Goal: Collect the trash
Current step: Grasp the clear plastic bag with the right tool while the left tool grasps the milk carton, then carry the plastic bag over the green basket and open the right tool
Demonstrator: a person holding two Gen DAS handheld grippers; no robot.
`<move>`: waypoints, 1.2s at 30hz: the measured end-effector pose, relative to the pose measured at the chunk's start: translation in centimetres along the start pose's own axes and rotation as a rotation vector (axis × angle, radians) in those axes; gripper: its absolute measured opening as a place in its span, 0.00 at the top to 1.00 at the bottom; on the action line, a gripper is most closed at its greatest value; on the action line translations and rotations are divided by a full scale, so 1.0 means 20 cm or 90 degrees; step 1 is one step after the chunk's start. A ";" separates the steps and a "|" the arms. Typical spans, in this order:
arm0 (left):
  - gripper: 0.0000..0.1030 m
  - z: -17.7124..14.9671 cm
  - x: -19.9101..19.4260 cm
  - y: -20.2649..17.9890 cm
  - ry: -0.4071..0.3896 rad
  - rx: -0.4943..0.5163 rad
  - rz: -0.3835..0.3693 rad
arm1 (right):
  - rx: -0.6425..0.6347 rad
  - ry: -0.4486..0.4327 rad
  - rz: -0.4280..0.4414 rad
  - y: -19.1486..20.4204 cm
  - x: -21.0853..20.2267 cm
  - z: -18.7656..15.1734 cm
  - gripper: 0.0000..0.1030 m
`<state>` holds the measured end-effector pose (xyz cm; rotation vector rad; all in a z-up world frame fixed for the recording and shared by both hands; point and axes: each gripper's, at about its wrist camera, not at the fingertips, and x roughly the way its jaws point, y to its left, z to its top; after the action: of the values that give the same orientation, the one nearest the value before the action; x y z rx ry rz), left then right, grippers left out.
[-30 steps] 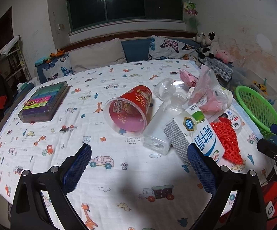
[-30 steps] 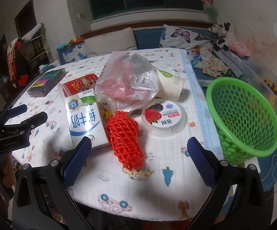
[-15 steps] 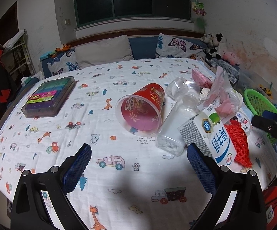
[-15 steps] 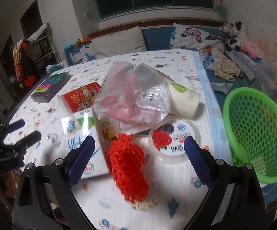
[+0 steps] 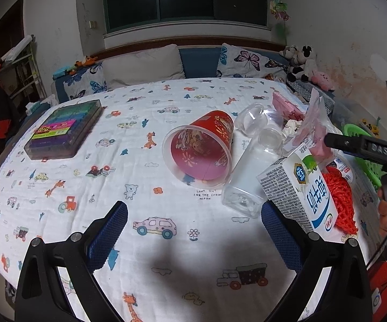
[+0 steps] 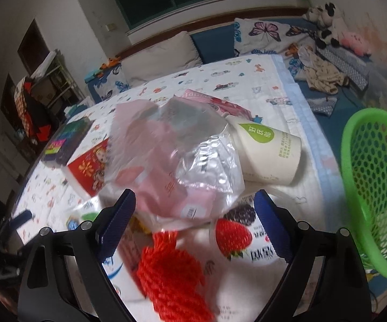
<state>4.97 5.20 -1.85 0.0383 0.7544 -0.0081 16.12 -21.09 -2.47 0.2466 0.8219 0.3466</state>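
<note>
Hovering over a tabletop spread with a white cartoon-print cloth, the left gripper holds its jaws spread and empty. At its one o'clock lie a tipped red printed plastic cup, a clear plastic bottle and a white milk carton. The right gripper has its jaws closing around the lower edge of a crumpled clear plastic bag with pink contents, not yet pinching it. A red foam net lies below, a green mesh basket at three o'clock.
</note>
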 end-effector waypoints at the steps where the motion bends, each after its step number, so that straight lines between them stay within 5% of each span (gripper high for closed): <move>1: 0.06 0.00 0.00 0.00 0.001 0.001 -0.004 | 0.004 0.001 0.003 -0.01 0.01 0.01 0.13; 14: 0.06 -0.01 0.03 -0.05 0.015 0.004 -0.073 | 0.013 0.007 0.033 -0.04 0.08 0.02 0.42; 31: 0.08 0.02 0.16 -0.27 0.069 0.008 -0.235 | 0.008 -0.100 0.015 -0.09 -0.24 0.03 0.45; 36: 0.17 0.03 0.22 -0.32 0.087 0.001 -0.271 | 0.014 -0.123 0.004 -0.16 -0.36 0.03 0.45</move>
<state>8.50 -1.15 -4.56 -0.1221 0.8876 -0.4150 12.66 -26.94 1.66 0.2993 0.6354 0.3147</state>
